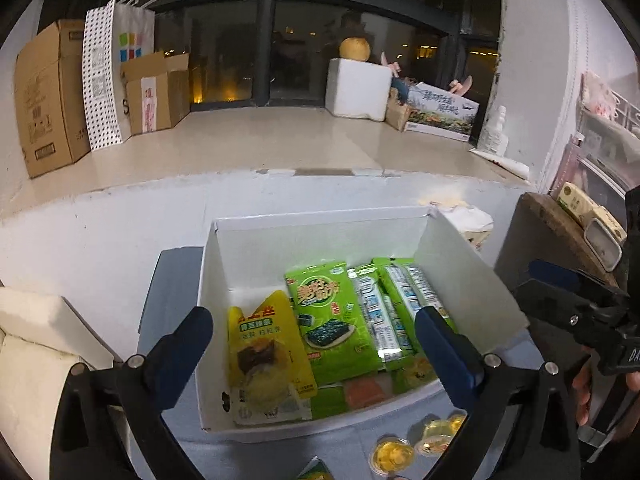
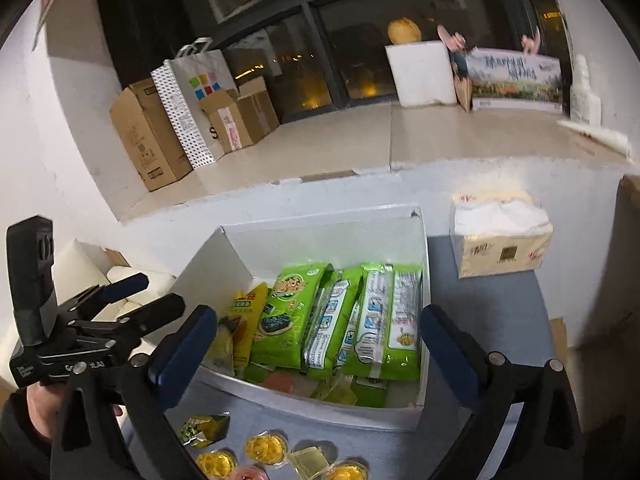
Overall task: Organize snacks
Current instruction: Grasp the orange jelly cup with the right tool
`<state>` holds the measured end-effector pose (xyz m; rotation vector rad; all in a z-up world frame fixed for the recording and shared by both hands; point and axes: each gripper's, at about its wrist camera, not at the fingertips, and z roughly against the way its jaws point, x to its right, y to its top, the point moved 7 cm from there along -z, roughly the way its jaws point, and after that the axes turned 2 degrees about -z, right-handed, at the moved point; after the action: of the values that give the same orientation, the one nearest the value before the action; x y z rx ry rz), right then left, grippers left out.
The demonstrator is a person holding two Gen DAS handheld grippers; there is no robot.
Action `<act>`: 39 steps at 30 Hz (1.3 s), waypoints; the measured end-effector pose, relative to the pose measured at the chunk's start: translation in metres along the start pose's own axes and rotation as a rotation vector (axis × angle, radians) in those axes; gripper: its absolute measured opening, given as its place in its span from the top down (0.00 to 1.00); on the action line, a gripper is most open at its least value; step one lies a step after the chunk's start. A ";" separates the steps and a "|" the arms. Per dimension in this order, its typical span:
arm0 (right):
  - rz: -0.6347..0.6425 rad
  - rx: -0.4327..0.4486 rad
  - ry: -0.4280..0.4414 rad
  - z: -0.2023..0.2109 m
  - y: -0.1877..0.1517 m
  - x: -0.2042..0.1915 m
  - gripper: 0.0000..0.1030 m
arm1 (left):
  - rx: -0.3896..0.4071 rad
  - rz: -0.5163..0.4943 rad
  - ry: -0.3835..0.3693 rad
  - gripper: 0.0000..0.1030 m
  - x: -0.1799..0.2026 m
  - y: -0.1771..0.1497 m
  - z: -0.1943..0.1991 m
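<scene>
A white open box (image 1: 224, 264) (image 2: 224, 256) stands on the blue-grey table and holds snack packs: a yellow pouch (image 1: 262, 356) (image 2: 244, 320), a green seaweed pack (image 1: 332, 312) (image 2: 286, 312) and several green-and-white packs (image 1: 396, 304) (image 2: 380, 320). Small flat snacks lie on the box floor. Yellow jelly cups (image 1: 394, 456) (image 2: 266, 448) and a small green-yellow packet (image 2: 204, 430) lie on the table in front of the box. My left gripper (image 1: 314, 338) (image 2: 124, 296) is open and empty above the box's near end. My right gripper (image 2: 320, 344) (image 1: 560, 280) is open and empty over the box's front.
A tissue box (image 2: 500, 240) stands right of the white box. White cushions (image 1: 36, 344) lie at the left. Beyond the table is a low ledge (image 1: 280, 140) with cardboard boxes (image 1: 48, 96), a dotted paper bag (image 1: 100, 76) and a foam box (image 1: 358, 88).
</scene>
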<state>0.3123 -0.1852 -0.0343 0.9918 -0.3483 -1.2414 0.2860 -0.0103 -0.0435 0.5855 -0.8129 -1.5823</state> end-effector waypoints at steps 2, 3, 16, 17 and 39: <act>0.019 0.020 -0.001 0.011 -0.001 -0.008 0.00 | 0.015 -0.013 -0.003 0.00 0.005 -0.001 0.013; 0.026 0.031 0.006 0.016 -0.003 -0.011 0.00 | 0.023 -0.013 -0.005 0.00 0.006 -0.003 0.020; 0.122 -0.026 -0.058 0.059 -0.136 -0.015 0.00 | -0.013 0.063 -0.060 0.00 0.022 -0.139 0.091; 0.122 -0.045 -0.050 0.056 -0.147 -0.012 0.00 | -0.026 0.077 -0.067 0.00 0.023 -0.150 0.092; 0.106 -0.259 -0.132 -0.032 -0.163 0.031 0.43 | -0.059 0.102 -0.061 0.00 0.018 -0.171 0.092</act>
<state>0.2437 -0.1976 -0.1879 0.6644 -0.3292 -1.2230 0.1056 -0.0026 -0.1164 0.4487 -0.8263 -1.5318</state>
